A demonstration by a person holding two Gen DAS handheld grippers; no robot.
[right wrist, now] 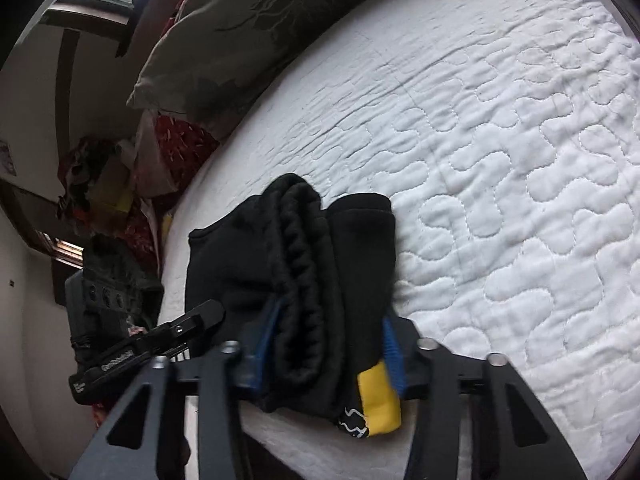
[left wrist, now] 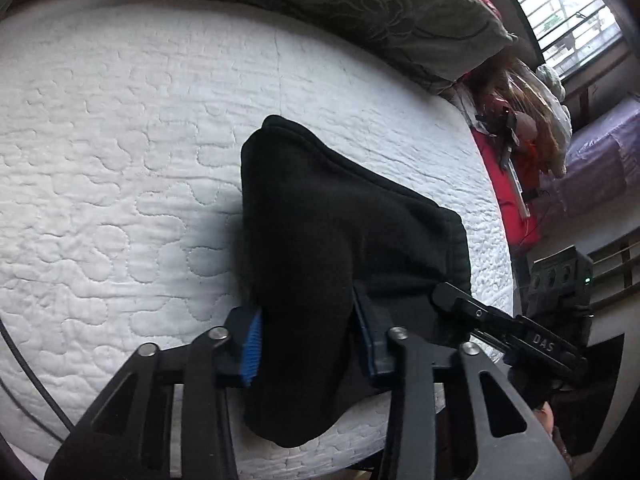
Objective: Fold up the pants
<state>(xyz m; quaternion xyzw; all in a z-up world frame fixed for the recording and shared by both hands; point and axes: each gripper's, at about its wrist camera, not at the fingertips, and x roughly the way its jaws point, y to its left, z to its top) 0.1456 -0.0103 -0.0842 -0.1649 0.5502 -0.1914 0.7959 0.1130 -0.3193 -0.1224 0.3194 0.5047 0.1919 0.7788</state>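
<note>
The black pants (left wrist: 340,232) lie folded into a thick bundle on the white quilted mattress (left wrist: 120,160). My left gripper (left wrist: 308,336) is shut on one end of the bundle, blue pads pressing both sides. My right gripper (right wrist: 328,344) is shut on the other end of the pants (right wrist: 304,248), where the gathered waistband and a yellow label (right wrist: 378,400) show. Each gripper's tip shows in the other's view, the right gripper (left wrist: 452,294) at the bundle's far edge and the left gripper (right wrist: 208,312) likewise.
A grey flowered pillow (left wrist: 360,8) lies along the far side of the mattress. Red cloth and clutter (left wrist: 516,152) sit beyond the mattress edge, near a window (left wrist: 560,12). A black device (right wrist: 108,280) stands beside the mattress edge.
</note>
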